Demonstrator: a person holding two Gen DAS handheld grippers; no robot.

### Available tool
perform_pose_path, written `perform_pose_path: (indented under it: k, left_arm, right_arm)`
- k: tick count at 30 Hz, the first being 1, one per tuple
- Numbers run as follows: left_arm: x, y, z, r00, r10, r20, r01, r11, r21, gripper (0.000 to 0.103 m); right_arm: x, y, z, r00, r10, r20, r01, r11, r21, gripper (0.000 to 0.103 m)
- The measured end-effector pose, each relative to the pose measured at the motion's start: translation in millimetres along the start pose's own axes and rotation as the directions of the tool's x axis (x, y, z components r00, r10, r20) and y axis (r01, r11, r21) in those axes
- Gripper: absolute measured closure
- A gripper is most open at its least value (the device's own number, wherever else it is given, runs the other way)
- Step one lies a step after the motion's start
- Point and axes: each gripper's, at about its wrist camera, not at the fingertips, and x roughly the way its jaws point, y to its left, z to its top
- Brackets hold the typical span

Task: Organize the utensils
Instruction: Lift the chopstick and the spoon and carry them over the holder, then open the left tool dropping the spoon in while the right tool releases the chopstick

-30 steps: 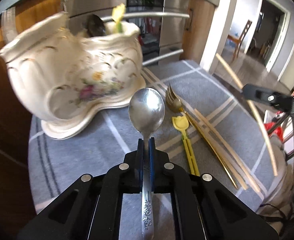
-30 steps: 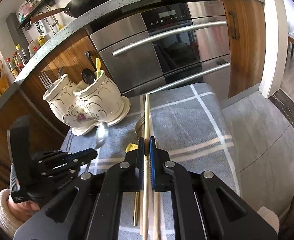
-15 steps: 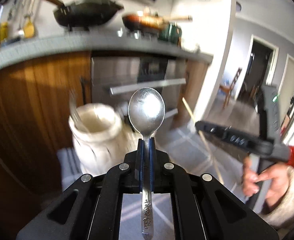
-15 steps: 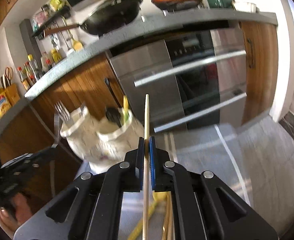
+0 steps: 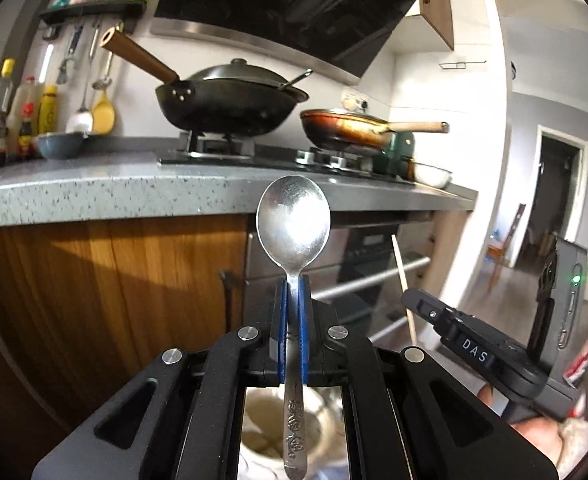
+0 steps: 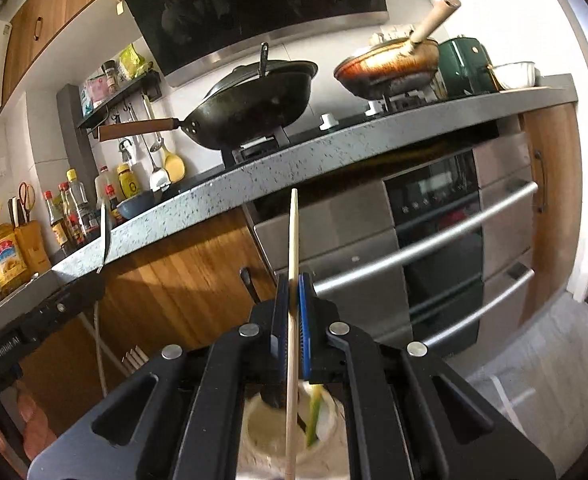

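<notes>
My left gripper (image 5: 292, 292) is shut on a steel spoon (image 5: 293, 216), held upright with the bowl up and the handle end (image 5: 294, 440) hanging over the open mouth of the white ceramic utensil holder (image 5: 268, 432) below. My right gripper (image 6: 292, 292) is shut on a wooden chopstick (image 6: 292, 236), also upright, its lower end over another opening of the holder (image 6: 262, 436), which holds a yellow-green utensil (image 6: 313, 420). The right gripper with its chopstick also shows in the left wrist view (image 5: 407, 308). The left gripper shows in the right wrist view (image 6: 98, 280).
A grey speckled counter (image 5: 94, 196) runs ahead with a black wok (image 5: 230, 100) and a frying pan (image 5: 345, 128) on the stove. Wooden cabinet doors (image 5: 114, 292) and a steel oven (image 6: 453, 248) stand below. Bottles (image 6: 74, 208) line the counter's left end.
Both grippers have tilted upward and lifted, so the table and loose utensils have left view. The holder now lies beneath both grippers, with spoon and chopstick held upright over it.
</notes>
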Motion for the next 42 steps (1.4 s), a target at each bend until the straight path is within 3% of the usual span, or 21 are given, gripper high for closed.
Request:
perform_pose_path:
  k: [10, 17, 24, 29, 34, 42]
  left_arm:
    - [28, 2, -14, 0.999, 0.047, 0.027, -0.047, 0.999, 0.005, 0.097]
    - [31, -4, -29, 0.998, 0.063, 0.016, -0.064, 0.997, 0.051, 0.097]
    - [17, 7, -39, 0.999, 0.048, -0.020, -0.048, 0.999, 0.001, 0.097]
    - [12, 12, -52, 0.995, 0.018, -0.101, -0.022, 0.999, -0.040, 0.097]
    - [14, 9, -67, 0.988, 0.024, -0.151, -0.030, 0.999, -0.035, 0.097]
    - [29, 12, -74, 0.973, 0.018, -0.231, -0.033, 0.998, -0.061, 0.097]
  right_arm:
    - [32, 9, -4, 0.997, -0.037, 0.071, 0.039, 0.999, -0.035, 0.098]
    - [37, 6, -25, 0.999, -0.043, 0.029, 0.046, 0.996, -0.082, 0.098]
    - [23, -2, -38, 0.999, 0.002, -0.045, -0.005, 0.997, -0.078, 0.098]
    - [8, -8, -51, 0.991, 0.068, -0.115, -0.075, 0.995, -0.060, 0.098]
    - [-1, -11, -67, 0.987, 0.064, -0.146, -0.074, 0.996, -0.059, 0.098]
    - [6, -11, -65, 0.984, 0.056, -0.170, -0.064, 0.997, -0.042, 0.098]
